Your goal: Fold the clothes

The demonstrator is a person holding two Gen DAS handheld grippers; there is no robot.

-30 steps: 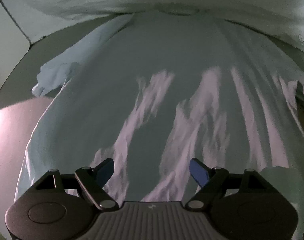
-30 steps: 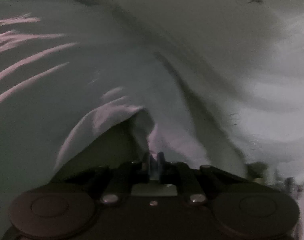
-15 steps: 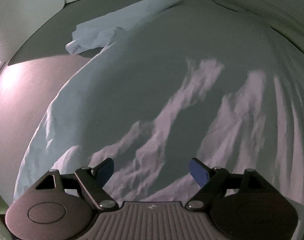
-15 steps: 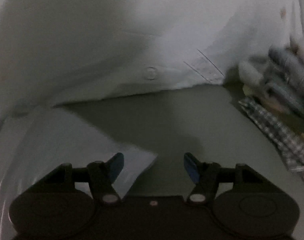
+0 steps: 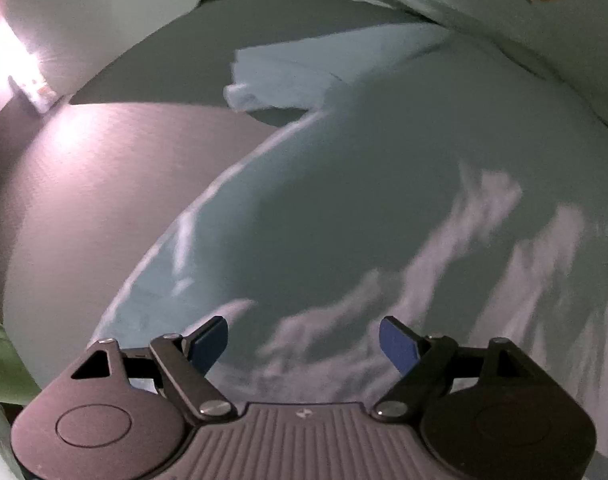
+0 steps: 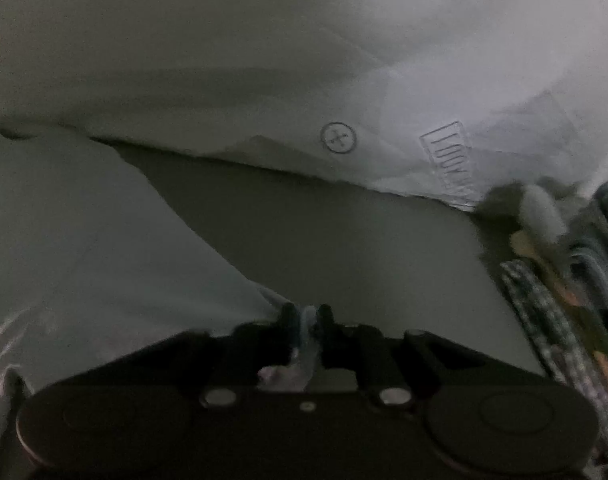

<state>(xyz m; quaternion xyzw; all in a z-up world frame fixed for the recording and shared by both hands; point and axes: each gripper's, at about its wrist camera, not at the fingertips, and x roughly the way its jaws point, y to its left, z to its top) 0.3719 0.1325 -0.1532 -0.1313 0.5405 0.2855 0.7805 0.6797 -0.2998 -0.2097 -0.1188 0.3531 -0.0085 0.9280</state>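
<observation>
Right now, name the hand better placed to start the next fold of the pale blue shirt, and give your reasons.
Right. Its tool has just closed on an edge of the shirt, cloth pinched between the pads. The left tool hangs open above the shirt's middle, gripping nothing.

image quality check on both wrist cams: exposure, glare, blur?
Left wrist: blown-out glare at upper left, streaky light patches and motion blur on the pale blue garment. Right wrist: dim, underexposed; patterned fabric pile smeared; white buttoned shirt soft.
</observation>
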